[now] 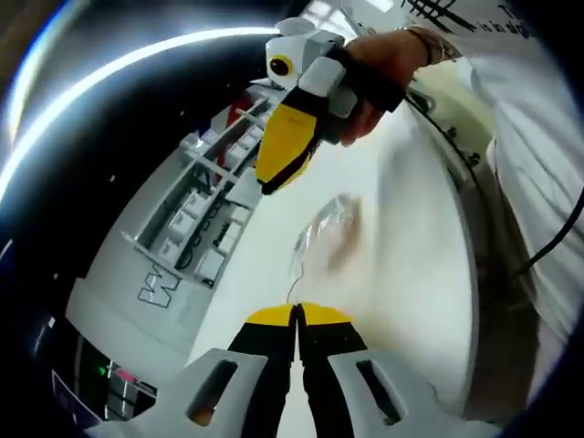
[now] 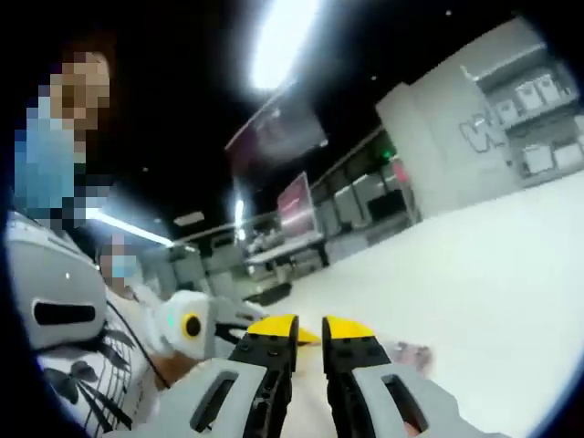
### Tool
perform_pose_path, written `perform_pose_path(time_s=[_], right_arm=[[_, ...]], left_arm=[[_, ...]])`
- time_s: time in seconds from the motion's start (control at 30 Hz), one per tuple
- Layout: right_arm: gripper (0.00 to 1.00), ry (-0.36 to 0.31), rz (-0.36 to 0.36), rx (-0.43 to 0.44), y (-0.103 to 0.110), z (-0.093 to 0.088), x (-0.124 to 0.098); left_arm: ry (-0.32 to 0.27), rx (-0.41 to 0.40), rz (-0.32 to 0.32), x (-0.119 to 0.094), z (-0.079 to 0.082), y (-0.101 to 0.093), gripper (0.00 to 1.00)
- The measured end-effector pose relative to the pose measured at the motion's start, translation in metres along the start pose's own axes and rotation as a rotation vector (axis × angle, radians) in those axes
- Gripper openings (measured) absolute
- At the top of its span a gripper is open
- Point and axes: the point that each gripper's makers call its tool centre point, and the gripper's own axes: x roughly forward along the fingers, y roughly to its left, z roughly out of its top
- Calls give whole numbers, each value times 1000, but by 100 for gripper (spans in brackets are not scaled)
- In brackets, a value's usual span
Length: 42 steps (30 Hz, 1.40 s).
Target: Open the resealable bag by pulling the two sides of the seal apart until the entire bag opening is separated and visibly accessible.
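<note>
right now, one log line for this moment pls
left tool: shut on bag edge | right tool: raised above table, jaws slightly apart | bag: clear, blurred, opening state unclear

Bright ceiling strip lights [image 2: 278, 41] flare white against a dark ceiling. The white desk [image 1: 401, 237] glares, washing out detail. Motion blur softens both views; fisheye bending warps the edges.

**A lab or workshop hall**

A broad white worktable [image 1: 401, 246] stands in a dim room under long strip lights [image 2: 278, 41]; grey shelving [image 1: 196, 214] holds small white boxes; further benches and lit equipment racks [image 2: 365, 205] (green indicator glowing) line the background.
</note>
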Motion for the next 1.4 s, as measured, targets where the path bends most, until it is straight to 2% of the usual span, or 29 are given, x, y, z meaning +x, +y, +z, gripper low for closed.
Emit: perform_pose_path(time_s=[0.1, 0.13, 0.23, 0.37, 0.43, 0.5, 0.53, 0.6, 0.77, 1.0, 1.3, 1.4], right_arm=[[9, 9, -7, 4, -3, -2, 3], [9, 30, -6, -32, -3, -5, 4], [7, 29, -12, -53, -2, -6, 8], [2, 96, -51, -60, -4, -12, 12], [3, 170, -50, -97, -2, -21, 16], [5, 186, -40, -71, 1, -24, 20], [6, 196, -32, -28, 2, -27, 23], [11, 202, -34, 27, 1, -30, 27], [8, 223, -50, 37, -1, -34, 30], [8, 267, -58, 35, -1, -43, 28], [3, 271, -55, 62, 0, -46, 24], [2, 281, -57, 35, 0, -48, 23]], left_arm=[[-16, 16, 17, -1, 6, 4, 1], [-22, 19, 20, -1, 8, 4, 1], [-40, 26, 20, -2, 13, 4, 1], [-58, 23, 23, -1, 17, 5, 1], [-69, 27, 24, -1, 19, 6, 1], [-81, 35, 23, 0, 22, 6, 1], [-88, 39, 21, 1, 23, 6, 1], [-94, 45, 19, 2, 25, 6, 1], [-107, 52, 17, 3, 28, 6, 1], [-124, 43, 23, 3, 30, 6, 1], [-136, 48, 19, 4, 31, 5, 1], [-132, 52, 17, 4, 31, 5, 1]])
